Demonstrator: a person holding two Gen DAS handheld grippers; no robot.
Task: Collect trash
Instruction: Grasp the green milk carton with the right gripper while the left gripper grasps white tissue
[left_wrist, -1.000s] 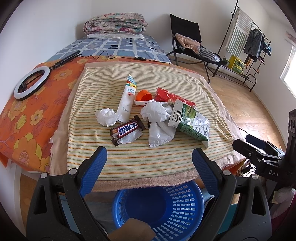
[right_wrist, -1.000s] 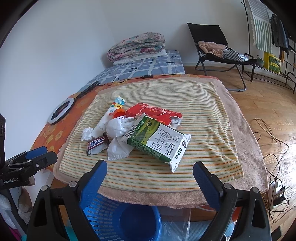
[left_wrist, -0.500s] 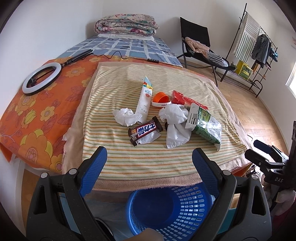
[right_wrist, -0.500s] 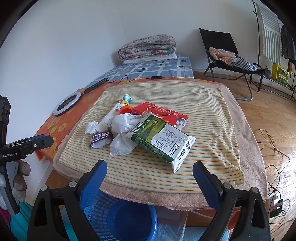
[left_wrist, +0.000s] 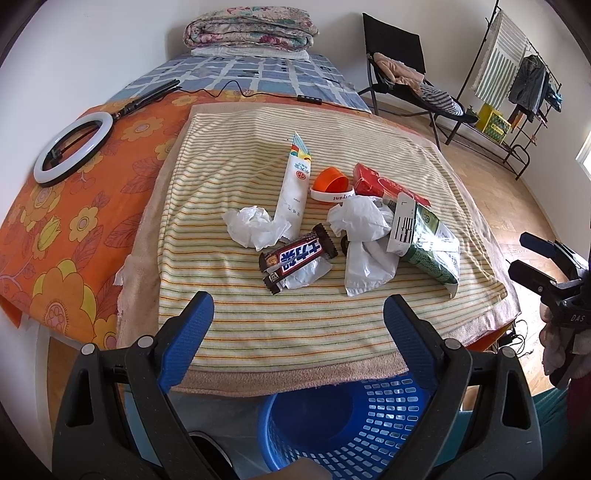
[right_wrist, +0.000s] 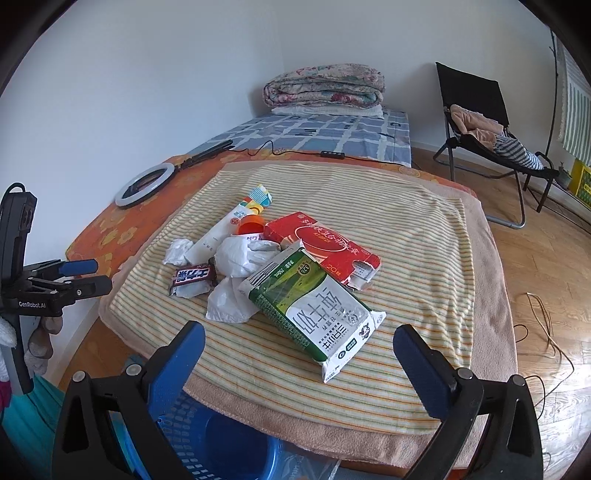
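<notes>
Presently the left gripper (left_wrist: 297, 314) and the right gripper (right_wrist: 297, 345) both stand wide open and empty, touching nothing, each poised over the near edge of the striped towel (left_wrist: 258, 325). All the trash lies uncollected in one cluster mid-towel: chocolate bar wrapper (left_wrist: 297, 254), crumpled tissue (left_wrist: 253, 225), white tube (left_wrist: 295, 195), orange cap (left_wrist: 331, 181), plastic bag (left_wrist: 364, 236), green milk carton (right_wrist: 314, 306) and red box (right_wrist: 325, 245). By my assessment collection has barely begun; the blue basket (left_wrist: 369, 417) below the edge looks largely empty, with a brown object at the bottom of the view that I cannot identify.
</notes>
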